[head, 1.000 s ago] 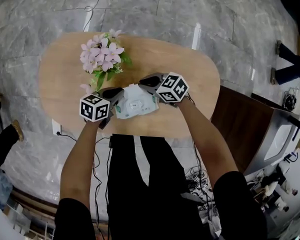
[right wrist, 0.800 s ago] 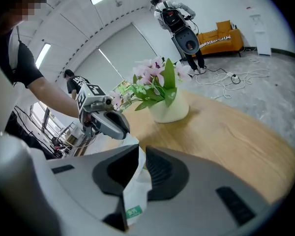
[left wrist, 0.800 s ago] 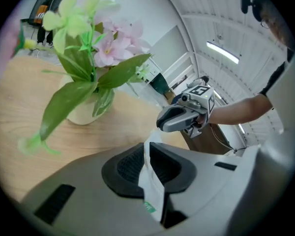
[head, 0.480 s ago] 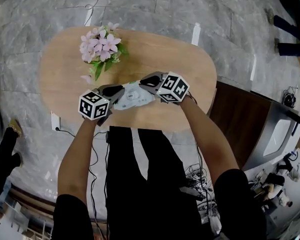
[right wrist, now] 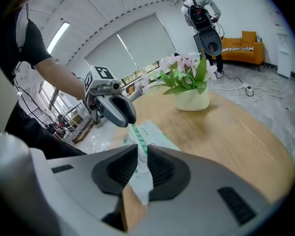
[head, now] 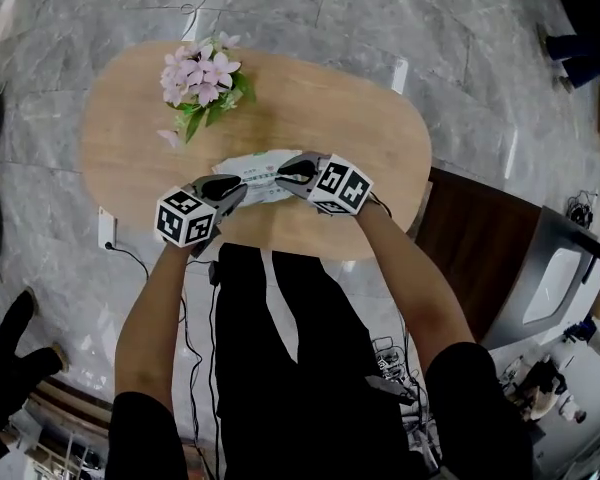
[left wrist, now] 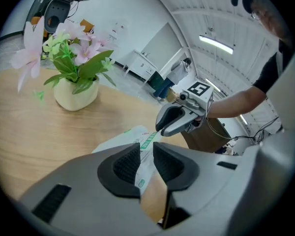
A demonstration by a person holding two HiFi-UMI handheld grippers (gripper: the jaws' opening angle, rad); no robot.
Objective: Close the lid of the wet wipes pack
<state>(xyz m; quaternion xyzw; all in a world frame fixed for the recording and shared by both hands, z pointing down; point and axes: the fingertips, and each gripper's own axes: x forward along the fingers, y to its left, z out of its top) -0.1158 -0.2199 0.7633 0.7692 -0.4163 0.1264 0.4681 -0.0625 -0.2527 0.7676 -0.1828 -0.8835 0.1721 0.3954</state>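
Pinching one wet wipes pack point(head: 255, 171) by its two ends, left gripper point(head: 230, 186) and right gripper point(head: 288, 173) each clenching narrowly on the film. Lying flat by the near edge of the oval wooden table point(head: 330, 118), between the two grippers. Leaving bare wood open beyond and rightward. Standing far left, one white vase point(left wrist: 76, 95) holding pink flowers point(head: 198, 73).

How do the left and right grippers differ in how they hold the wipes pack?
The left gripper pinches the wet wipes pack at its left end; the right gripper pinches its right end. In the head view, the left gripper sits nearer the table edge than the right gripper. Both are shut on the pack's wrapper.
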